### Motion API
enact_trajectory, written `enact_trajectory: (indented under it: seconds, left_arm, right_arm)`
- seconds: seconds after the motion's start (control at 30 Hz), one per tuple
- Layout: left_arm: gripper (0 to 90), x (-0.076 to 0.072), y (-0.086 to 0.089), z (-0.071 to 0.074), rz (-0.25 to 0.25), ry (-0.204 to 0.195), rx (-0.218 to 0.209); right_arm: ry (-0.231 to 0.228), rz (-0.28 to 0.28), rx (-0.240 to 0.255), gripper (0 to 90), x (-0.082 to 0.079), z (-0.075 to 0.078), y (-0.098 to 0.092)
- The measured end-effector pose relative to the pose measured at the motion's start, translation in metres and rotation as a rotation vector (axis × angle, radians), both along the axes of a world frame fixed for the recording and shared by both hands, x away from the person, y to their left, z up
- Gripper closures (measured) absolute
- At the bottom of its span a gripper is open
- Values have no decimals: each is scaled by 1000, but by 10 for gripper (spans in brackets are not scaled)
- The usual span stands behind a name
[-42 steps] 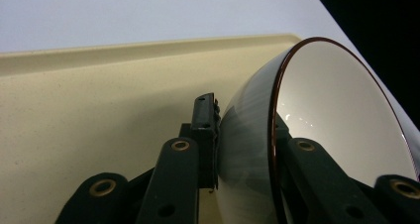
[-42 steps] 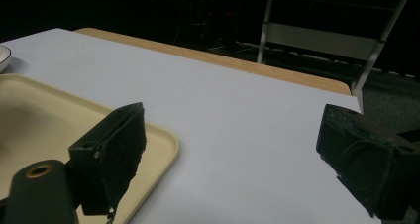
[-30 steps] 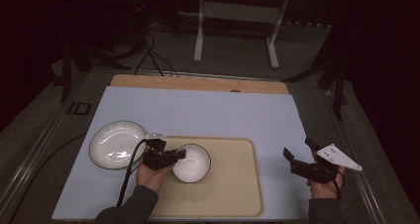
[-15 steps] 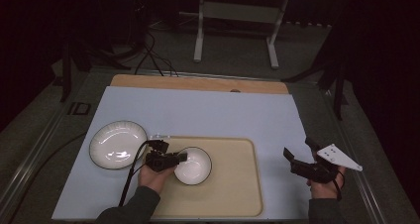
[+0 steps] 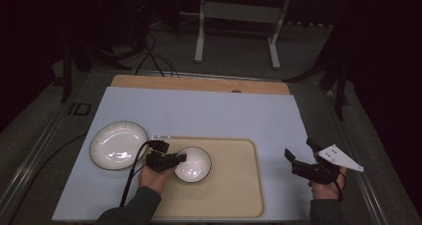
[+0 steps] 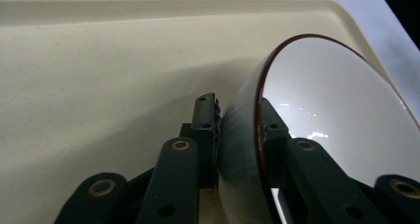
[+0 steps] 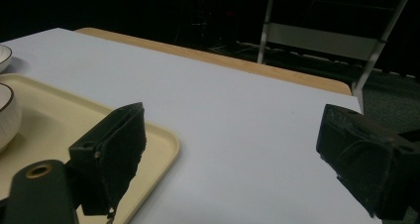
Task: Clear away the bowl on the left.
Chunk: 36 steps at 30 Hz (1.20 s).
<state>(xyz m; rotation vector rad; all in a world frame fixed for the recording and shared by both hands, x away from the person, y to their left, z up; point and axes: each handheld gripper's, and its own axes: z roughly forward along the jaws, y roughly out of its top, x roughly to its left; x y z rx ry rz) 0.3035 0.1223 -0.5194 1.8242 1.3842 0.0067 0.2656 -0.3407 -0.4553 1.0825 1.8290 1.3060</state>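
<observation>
A white bowl (image 5: 194, 164) with a dark rim sits on the left part of a beige tray (image 5: 234, 195). My left gripper (image 5: 181, 158) comes in from the bowl's left and is shut on its near-left rim. In the left gripper view the bowl (image 6: 337, 110) looks tilted, and the left gripper (image 6: 237, 115) has one jaw pressed on the outer wall and the other inside the bowl, over the tray (image 6: 99, 60). My right gripper (image 5: 300, 149) is held over the table to the right of the tray, open. Nothing lies between the wide-apart jaws of the right gripper (image 7: 233, 144).
A white plate (image 5: 118, 145) with a dark rim lies on the pale blue table top (image 5: 209, 110), just left of the tray. A wooden strip (image 5: 199, 83) runs along the table's far edge. Beyond it are a metal stand (image 5: 239, 16) and cables on the dark floor.
The left gripper and the bowl have shifted only slightly toward the near edge. The right gripper has stayed where it was.
</observation>
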Motion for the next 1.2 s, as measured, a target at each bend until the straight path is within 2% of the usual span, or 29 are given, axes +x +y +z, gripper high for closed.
enact_trajectory:
  seconds: [0.27,0.53,0.67,1.0,1.2]
  left_arm:
    - [578,0,2,2,21,-11,3]
    - [406,-2,8,11,54,-72,-4]
    - [345,-6,11,20,64,-121,-4]
    - [335,-12,23,37,63,-229,6]
    - [333,-16,33,48,69,-303,54]
  right_arm:
    - [-2,1,-2,116,0,0,0]
    - [-2,0,2,116,0,0,0]
    - [-2,-2,5,116,0,0,-1]
    - [-4,-3,7,116,0,0,-2]
    - [-5,-5,8,116,0,0,-2]
